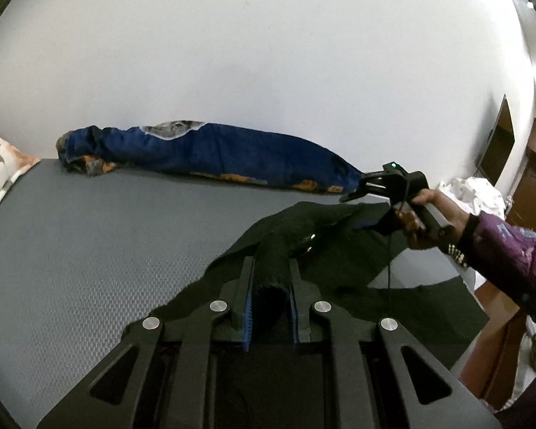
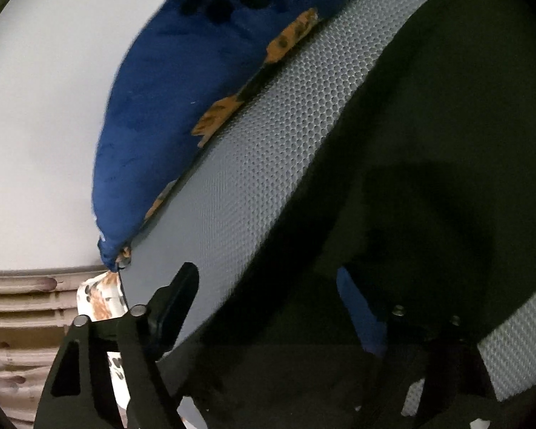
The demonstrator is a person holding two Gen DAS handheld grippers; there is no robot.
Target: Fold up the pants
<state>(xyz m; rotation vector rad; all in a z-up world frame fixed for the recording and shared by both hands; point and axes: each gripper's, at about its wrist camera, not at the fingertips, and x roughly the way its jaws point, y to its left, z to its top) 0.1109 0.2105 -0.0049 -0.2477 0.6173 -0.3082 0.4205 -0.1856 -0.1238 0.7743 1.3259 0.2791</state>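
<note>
The left gripper (image 1: 271, 279) has its ribbed blue pads clamped on a bunched fold of the black knit pants (image 1: 303, 221), which spread ahead over the grey dimpled mattress (image 1: 89, 236). The right gripper (image 2: 268, 286) stands half-spread above the dark cloth, pinching nothing.

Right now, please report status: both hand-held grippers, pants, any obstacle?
Left hand-held gripper shut on black pants. Right hand-held gripper open above pants, nothing gripped. Blue rolled blanket along wall, clear of pants.
</note>
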